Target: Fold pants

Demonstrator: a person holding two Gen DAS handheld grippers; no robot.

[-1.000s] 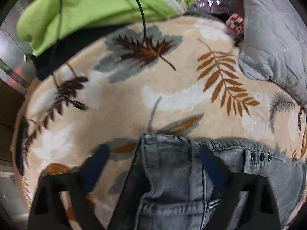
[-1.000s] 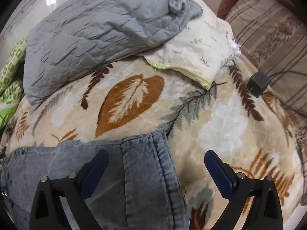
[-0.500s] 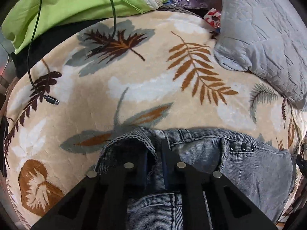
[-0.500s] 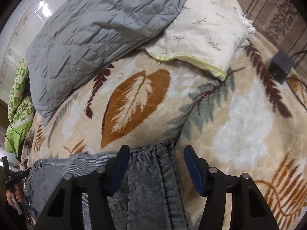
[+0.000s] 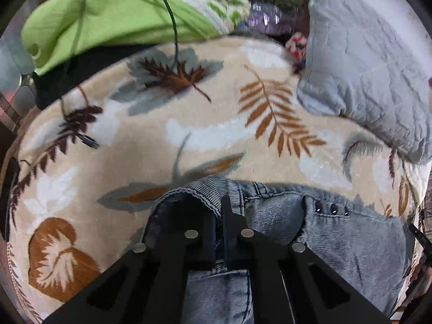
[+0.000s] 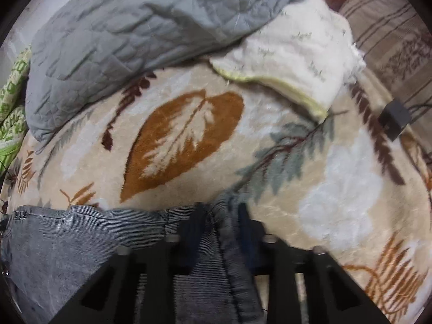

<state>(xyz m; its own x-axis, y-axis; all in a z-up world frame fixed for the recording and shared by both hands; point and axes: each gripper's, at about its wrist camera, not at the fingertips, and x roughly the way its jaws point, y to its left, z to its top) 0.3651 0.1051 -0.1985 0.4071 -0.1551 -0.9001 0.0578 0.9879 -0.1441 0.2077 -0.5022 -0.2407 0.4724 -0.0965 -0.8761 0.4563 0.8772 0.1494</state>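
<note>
The jeans (image 5: 337,232) are lying flat on a leaf-print blanket (image 5: 216,135), at its near edge, waistband facing away from the cameras.

Left gripper (image 5: 220,216): the jaws are sitting almost together, pinching a raised fold of waistband denim between them; the fabric is bunching up over the left finger. Three dark rivets (image 5: 332,210) are showing on the waistband just to the right.

Right gripper (image 6: 218,216): the jaws are standing narrowly apart with the jeans' (image 6: 81,243) side-seam edge running between them – both fingers appear to be pressing on the cloth, though blur is obscuring the contact.

Surroundings, left view:
- A grey quilt (image 5: 372,67) is lying on the blanket at far right, well apart from the jeans.
- A green cloth (image 5: 113,19) is piled at the far left edge.
- A black cable (image 5: 172,27) is hanging down over the blanket; a cable plug (image 5: 90,141) is resting on it at left.

Surroundings, right view:
- The grey quilt (image 6: 135,32) is overlapping a cream pillow (image 6: 297,62) – both are lying beyond the jeans.
- A black adapter (image 6: 395,117) is sitting near the blanket's right edge.

Nothing is lying between the grippers and the blanket's far side.
</note>
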